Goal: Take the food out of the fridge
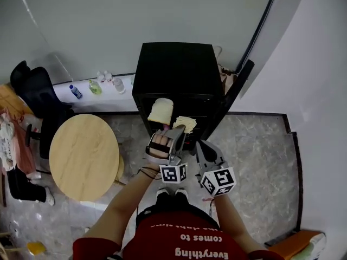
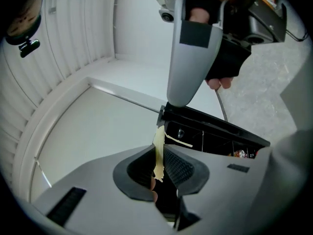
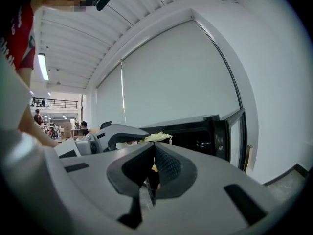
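A black mini fridge (image 1: 176,72) stands against the wall with its door (image 1: 236,86) swung open to the right. In front of it my left gripper (image 1: 164,127) is shut on a pale yellow bread slice (image 1: 161,111). In the left gripper view the slice (image 2: 158,153) shows edge-on between the pads. Beside it, my right gripper (image 1: 194,140) is shut, with a thin, wavy yellow food piece (image 1: 185,123) at its tips. That piece (image 3: 156,137) shows just over the jaws in the right gripper view. Both grippers point about level at the fridge opening (image 2: 210,141).
A round wooden table (image 1: 84,156) stands at the left, close to my left arm. Behind it are a black chair (image 1: 35,91) and several bottles (image 1: 95,86) on a low ledge. A white wall (image 1: 320,91) closes off the right side.
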A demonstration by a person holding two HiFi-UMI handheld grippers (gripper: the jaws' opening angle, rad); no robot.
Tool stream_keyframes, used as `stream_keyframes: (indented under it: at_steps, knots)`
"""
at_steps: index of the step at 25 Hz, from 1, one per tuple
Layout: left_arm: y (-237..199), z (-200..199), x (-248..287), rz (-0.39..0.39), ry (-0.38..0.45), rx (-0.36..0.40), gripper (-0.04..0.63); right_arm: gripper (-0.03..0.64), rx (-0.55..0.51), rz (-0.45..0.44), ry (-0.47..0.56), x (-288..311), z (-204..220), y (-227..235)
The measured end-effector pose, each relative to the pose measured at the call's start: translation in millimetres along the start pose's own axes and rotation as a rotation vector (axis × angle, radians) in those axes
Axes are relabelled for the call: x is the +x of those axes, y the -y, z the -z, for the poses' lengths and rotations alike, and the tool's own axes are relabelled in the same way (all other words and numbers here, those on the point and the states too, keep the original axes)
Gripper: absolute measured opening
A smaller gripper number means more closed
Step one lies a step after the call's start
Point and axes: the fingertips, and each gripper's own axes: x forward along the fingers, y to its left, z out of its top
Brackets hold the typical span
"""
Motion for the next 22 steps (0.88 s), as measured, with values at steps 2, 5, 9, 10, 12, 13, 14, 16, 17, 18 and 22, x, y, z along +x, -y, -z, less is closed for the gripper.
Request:
stream_keyframes:
  at_steps: [2,5,9,10,12,13,14,16,17,18,22]
  knots:
    - [-6.3,5.0,-15.6,-0.017,-0.022,-0.020,0.055,0.009,0.007,-0.022,0.013,-5.5,-5.6,-9.6]
    - [-13.8,17.5,-37.5,-0.041,-0.076,-0.042,0.055,0.009,0.028,-0.058,0.020,-9.4,-8.3,-24.1]
    - [-15.8,43.0,-65.4,-0.063,-0.171,-0.058,0.055,0.009,0.041,-0.122,-0.016,-1.0,7.9,-47.9]
    - [-14.6,51.5,-73.8,-0.066,-0.202,-0.061,0.055,0.009,0.048,-0.144,-0.028,0.9,12.3,-55.5]
    - [-12.7,72.6,-91.2,-0.072,-0.274,-0.066,0.055,0.009,0.057,-0.190,-0.050,4.6,19.2,-71.0]
    - [-11.8,85.6,-99.9,-0.074,-0.315,-0.065,0.055,0.009,0.056,-0.212,-0.059,7.0,21.6,-78.3]
    - [-10.8,100.0,-108.5,-0.077,-0.358,-0.063,0.055,0.009,0.054,-0.234,-0.066,9.9,23.5,-85.0]
    - [-6.4,131.7,-126.2,-0.077,-0.450,-0.057,0.055,0.009,0.050,-0.275,-0.080,16.6,27.6,-96.3]
    - [-2.2,148.3,-136.0,-0.072,-0.499,-0.052,0.055,0.009,0.048,-0.296,-0.089,19.9,30.4,-101.4]
    - [3.3,165.3,-146.6,-0.065,-0.550,-0.044,0.055,0.009,0.046,-0.316,-0.098,23.1,33.7,-106.2]
    - [30.8,232.3,-193.4,-0.021,-0.761,-0.006,0.055,0.009,0.032,-0.386,-0.135,34.8,44.3,-121.6]
